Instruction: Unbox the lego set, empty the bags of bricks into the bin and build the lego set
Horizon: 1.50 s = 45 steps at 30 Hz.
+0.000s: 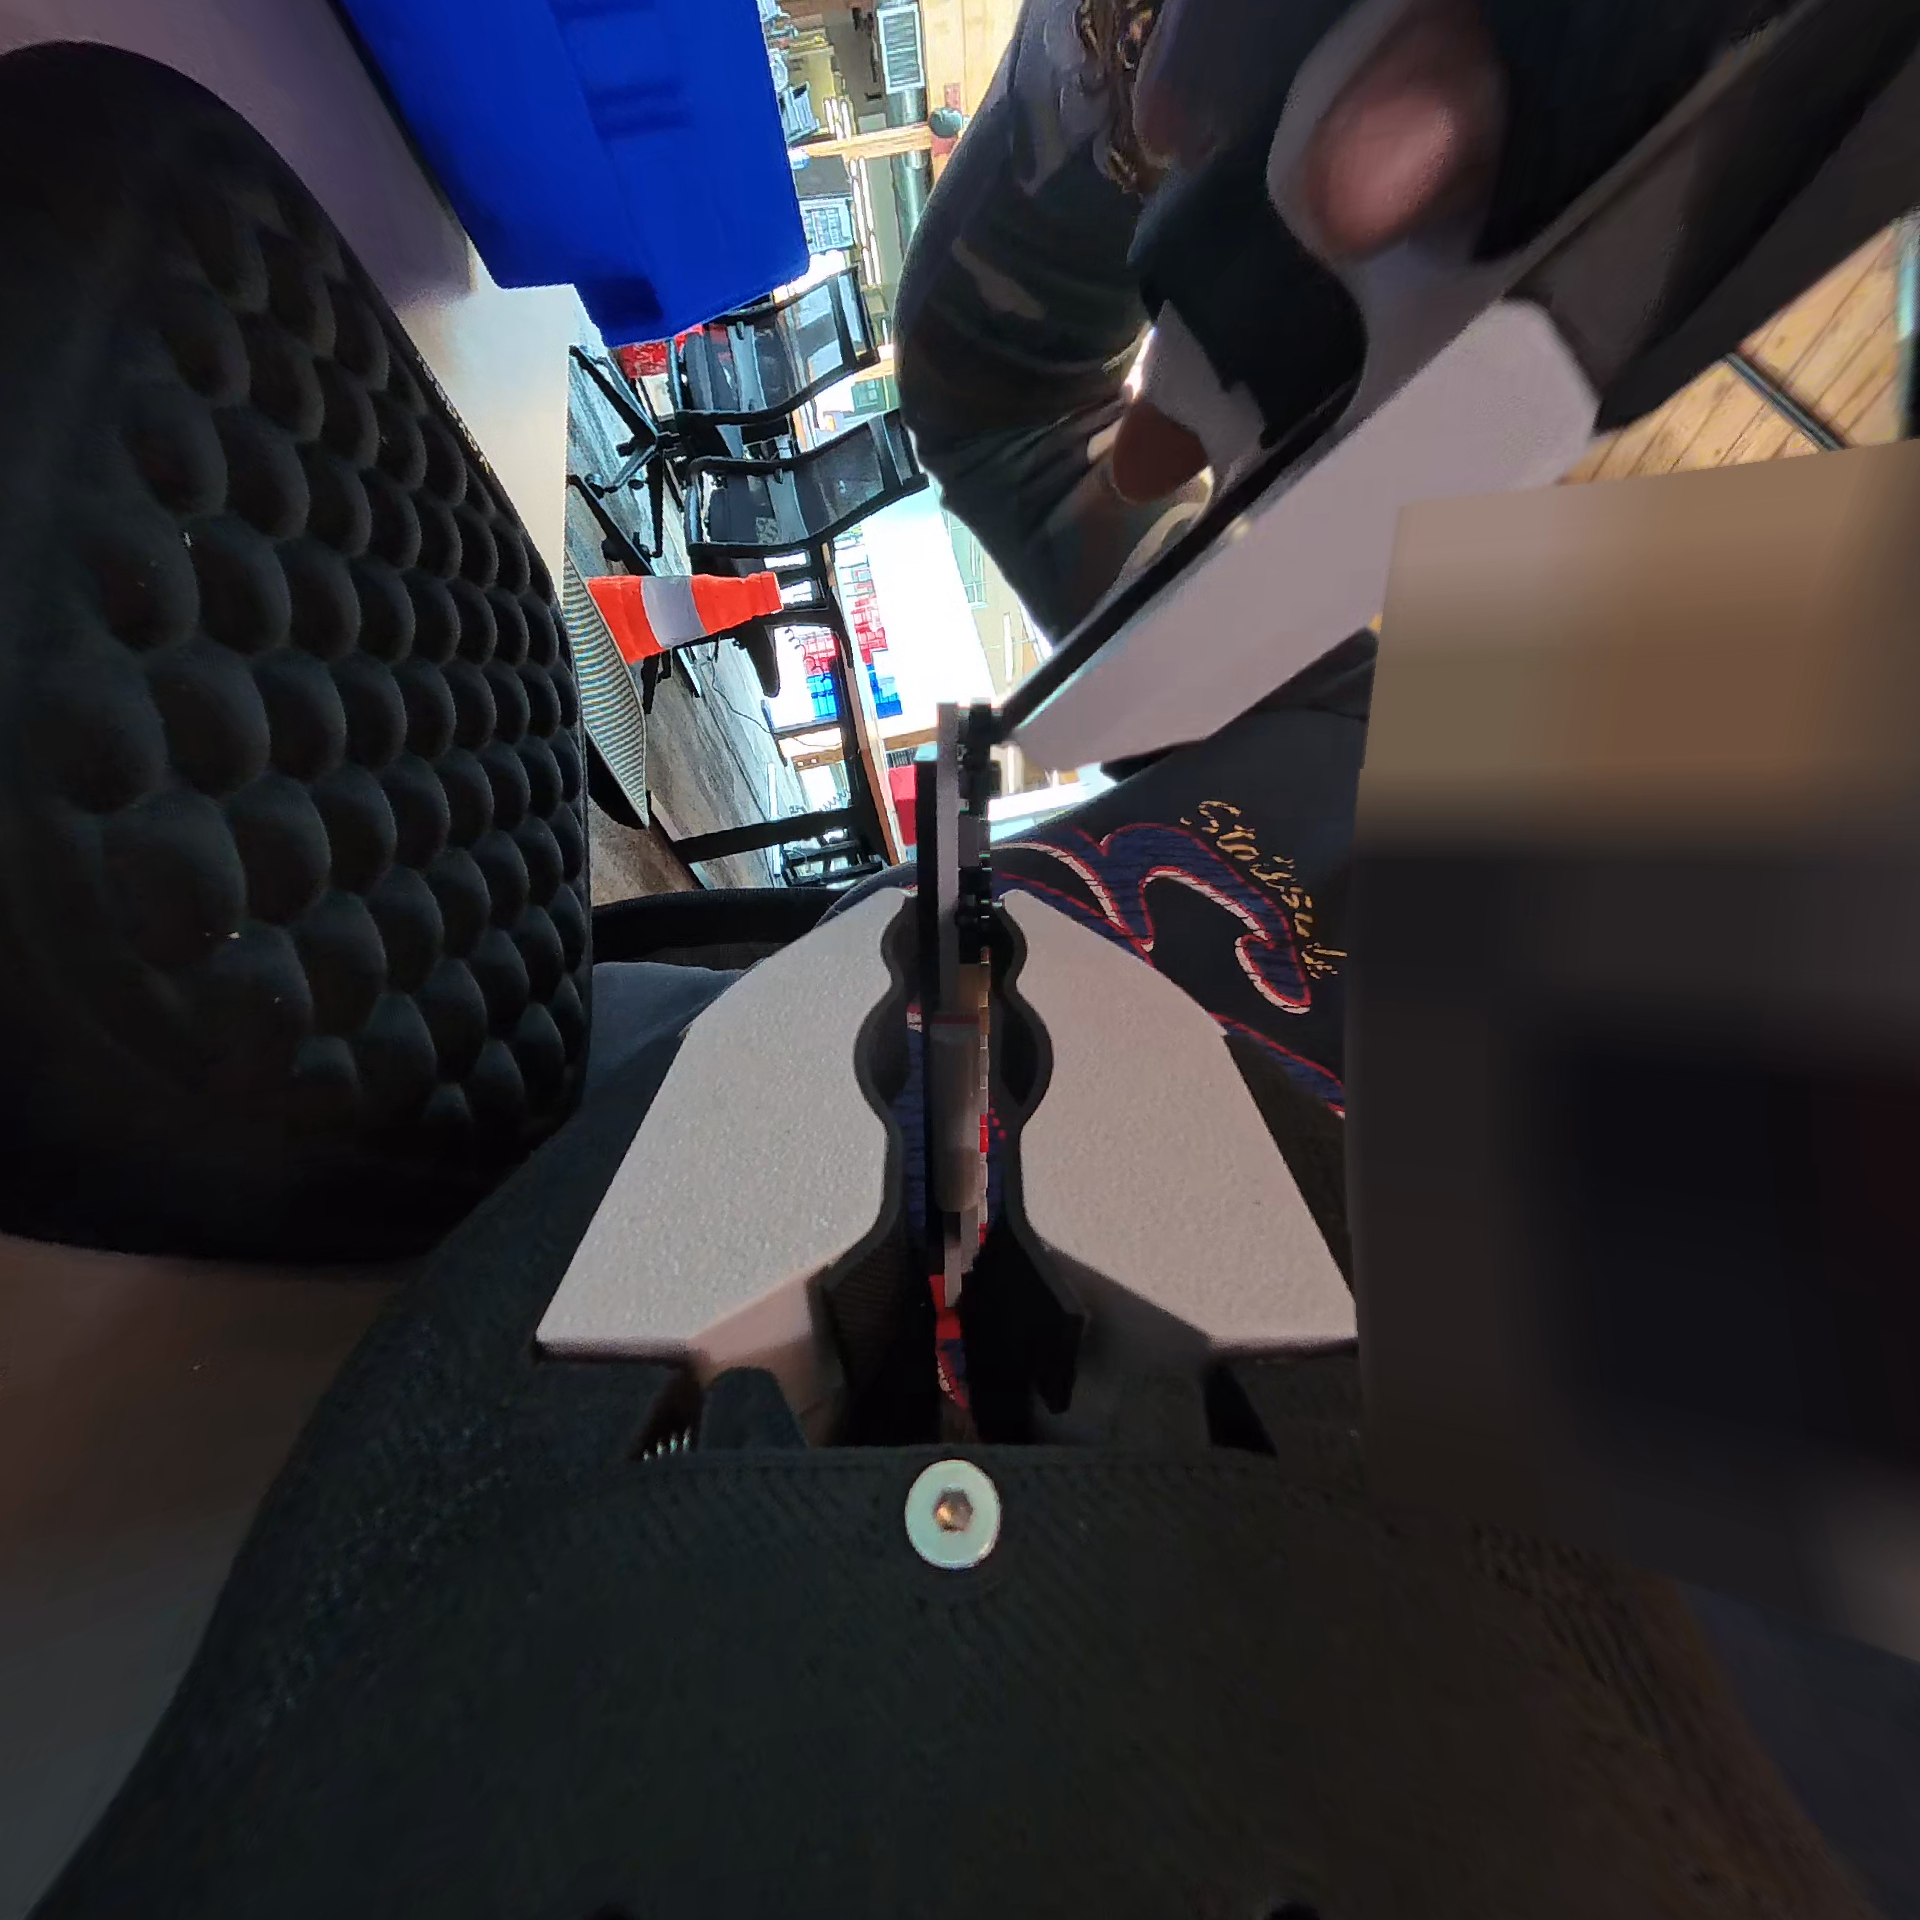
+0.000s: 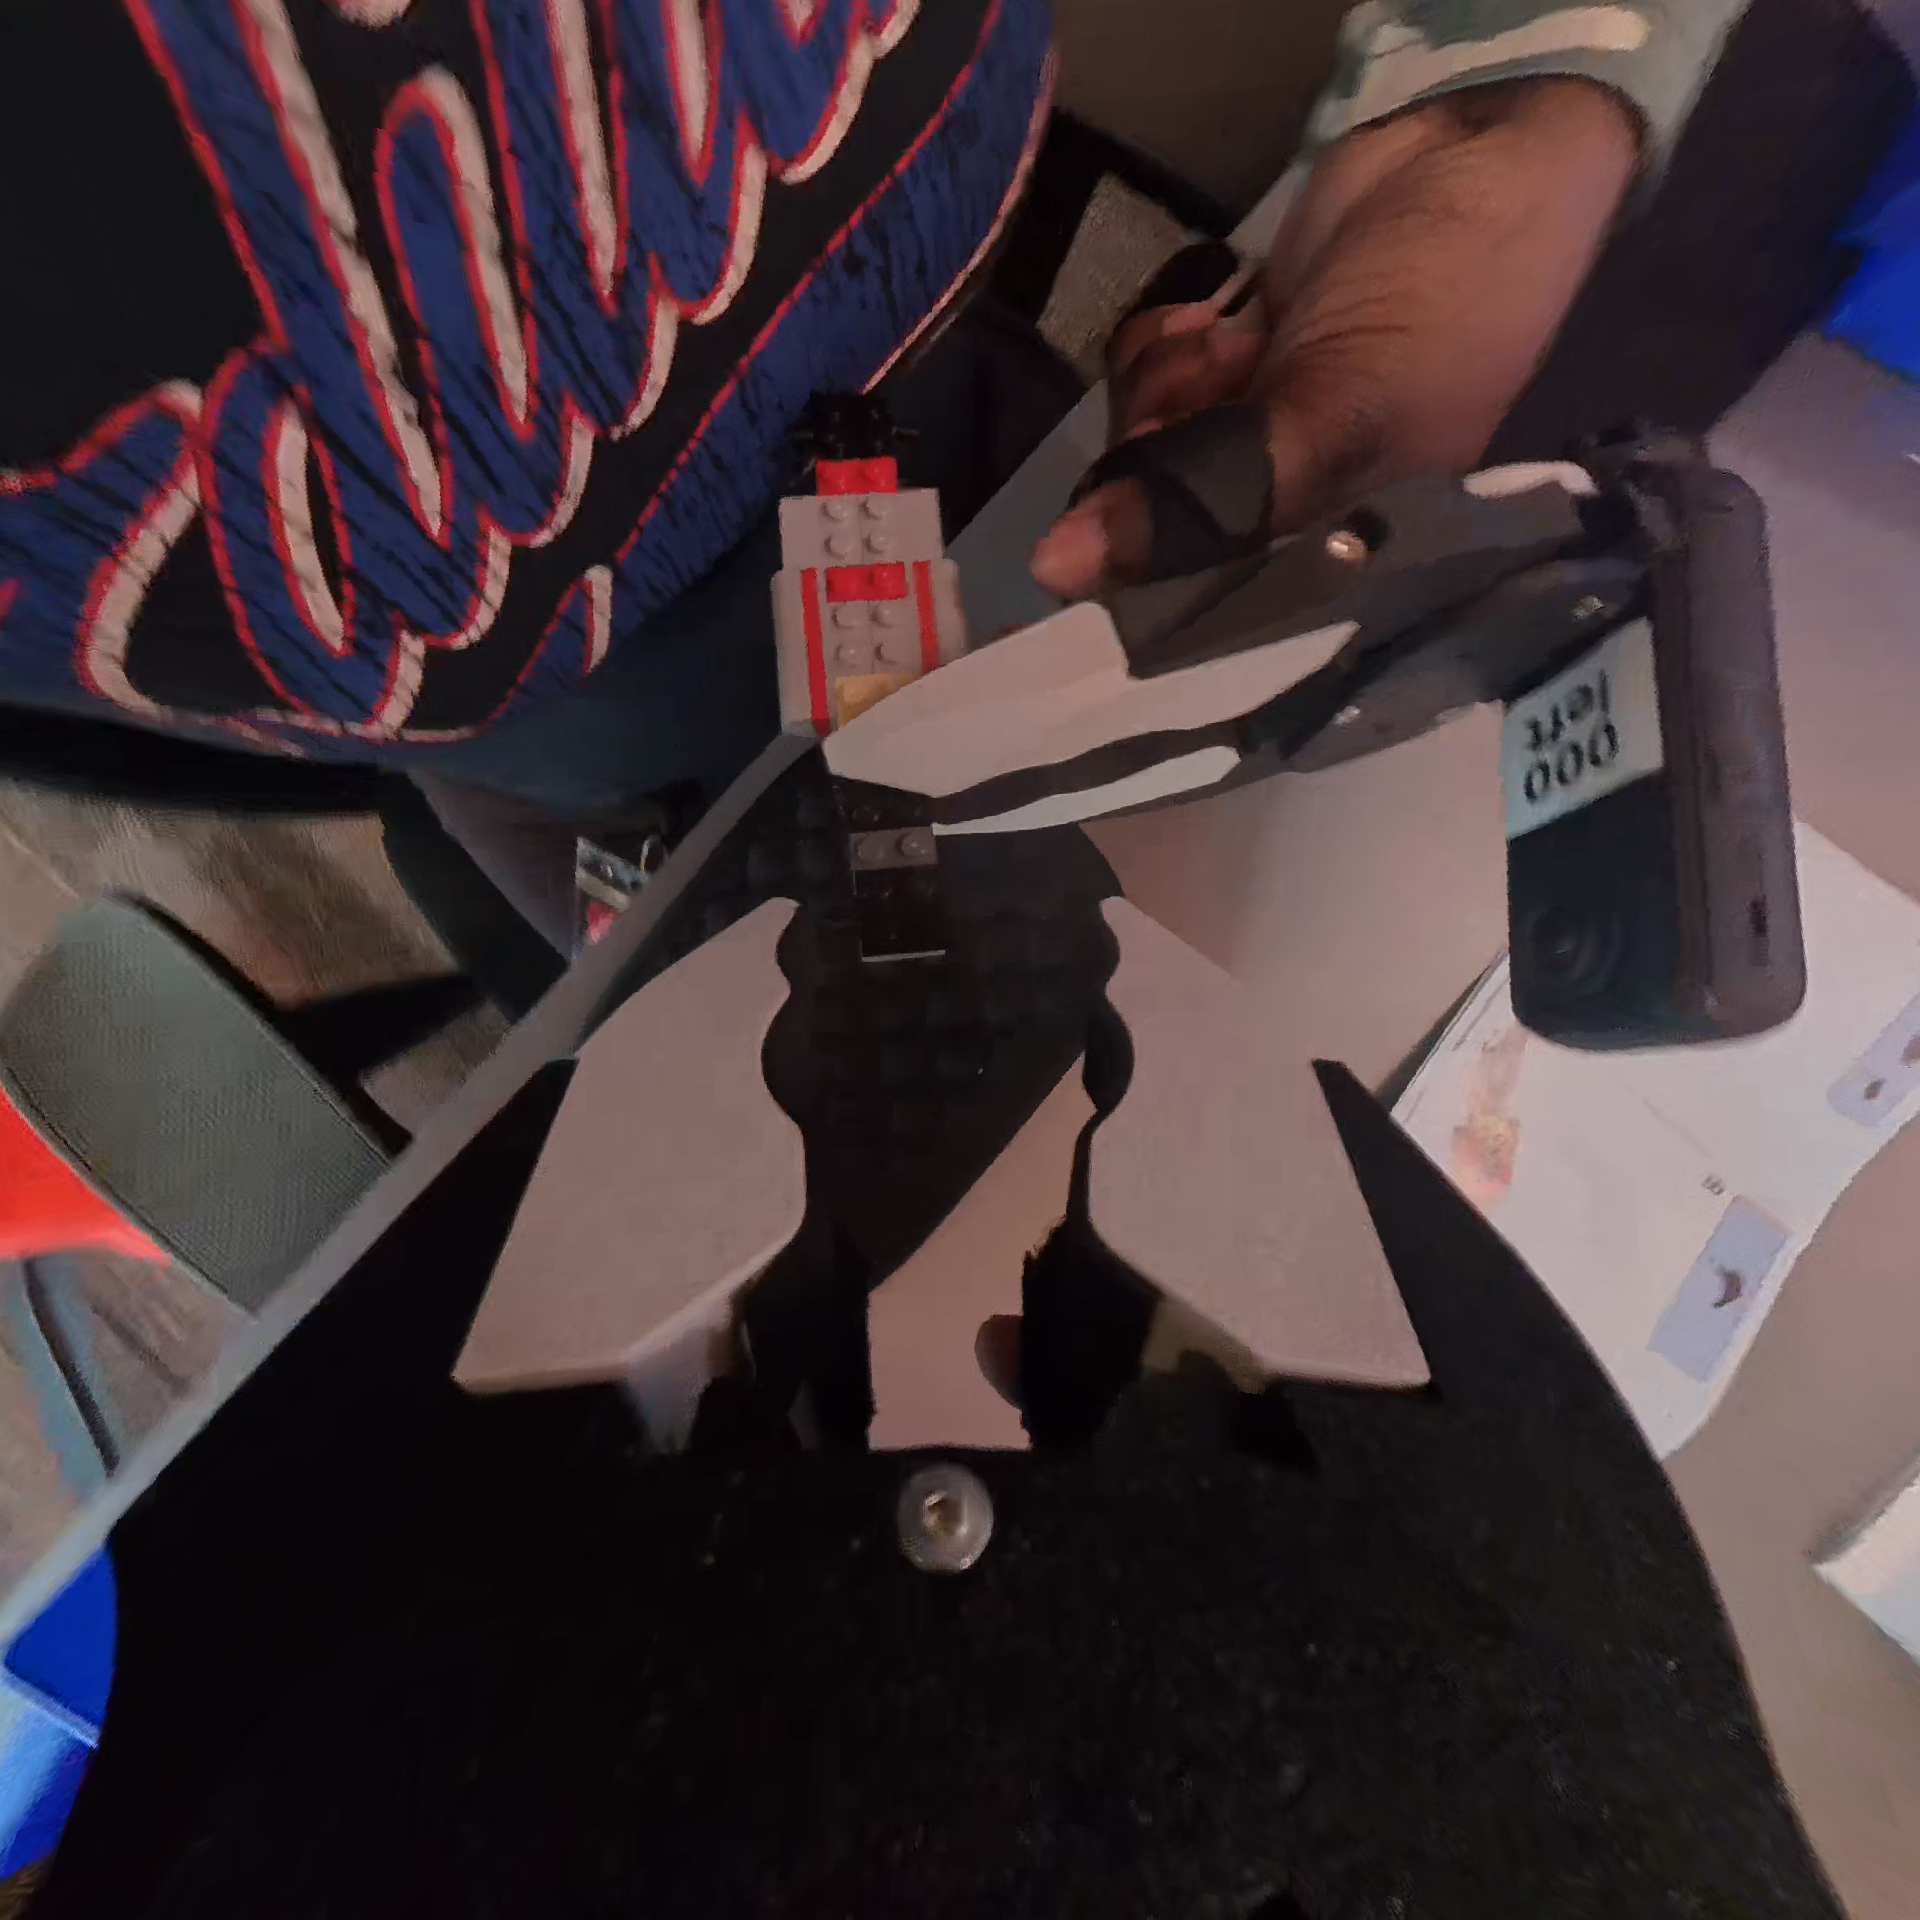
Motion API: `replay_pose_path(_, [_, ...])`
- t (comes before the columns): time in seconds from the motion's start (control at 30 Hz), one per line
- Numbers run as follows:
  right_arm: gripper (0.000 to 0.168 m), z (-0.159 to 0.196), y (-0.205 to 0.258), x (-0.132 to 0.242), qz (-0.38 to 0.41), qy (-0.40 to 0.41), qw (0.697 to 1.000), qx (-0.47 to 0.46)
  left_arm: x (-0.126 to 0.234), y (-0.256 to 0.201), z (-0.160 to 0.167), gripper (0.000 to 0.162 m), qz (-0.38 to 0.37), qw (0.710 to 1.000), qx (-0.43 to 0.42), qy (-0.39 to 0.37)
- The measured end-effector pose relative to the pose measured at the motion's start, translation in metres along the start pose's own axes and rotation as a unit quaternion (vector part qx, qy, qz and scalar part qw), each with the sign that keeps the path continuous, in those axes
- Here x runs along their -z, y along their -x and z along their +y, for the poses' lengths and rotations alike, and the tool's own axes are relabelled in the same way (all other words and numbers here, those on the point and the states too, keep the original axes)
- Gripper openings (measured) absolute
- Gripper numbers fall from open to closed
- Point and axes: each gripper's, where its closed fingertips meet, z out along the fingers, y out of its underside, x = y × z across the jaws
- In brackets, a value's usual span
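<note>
A partly built lego model (image 2: 860,597), flat, with grey, red and black bricks, is held up in front of a person's torso. My left gripper (image 1: 961,906) is shut on it; in the left wrist view the lego model (image 1: 958,1039) shows edge-on between the fingers. In the right wrist view the left gripper (image 2: 836,750) comes in from the right and clamps the model's middle. My right gripper (image 2: 945,914) is open, its fingertips either side of the model's black end without gripping it. In the left wrist view the right gripper (image 1: 1029,727) reaches down from the upper right to the model's far tip.
A blue bin (image 1: 582,156) stands on the grey table (image 2: 1299,935). A black bumpy pad (image 1: 260,675) fills the left of the left wrist view. An instruction booklet (image 2: 1621,1195) lies open on the table. A person's hand (image 2: 1351,343) holds the left gripper. An orange cone (image 1: 675,613) and chairs stand beyond. My hands' fingertips stand some 5 cm from each other.
</note>
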Motion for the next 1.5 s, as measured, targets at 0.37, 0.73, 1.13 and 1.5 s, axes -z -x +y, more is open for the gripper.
replay_pose_path(0.37, [0.068, 0.018, -0.040, 0.054, 0.132, -0.424, 0.724, -0.527, 0.019, -0.005, -0.025, 0.012, -0.015, 0.995, -0.033, -0.095])
replay_pose_path(0.73, [0.044, 0.013, -0.034, 0.007, 0.081, -0.624, 0.533, -0.565, 0.026, 0.003, -0.035, 0.012, -0.052, 0.985, -0.074, -0.150])
replay_pose_path(1.13, [0.013, -0.015, -0.017, 0.036, 0.193, -0.616, 0.678, -0.353, 0.018, -0.009, -0.039, 0.012, -0.209, 0.896, -0.365, -0.138])
replay_pose_path(1.5, [0.015, -0.021, -0.010, 0.049, 0.165, -0.615, 0.697, -0.329, 0.014, -0.022, -0.043, 0.012, -0.200, 0.889, -0.383, -0.154])
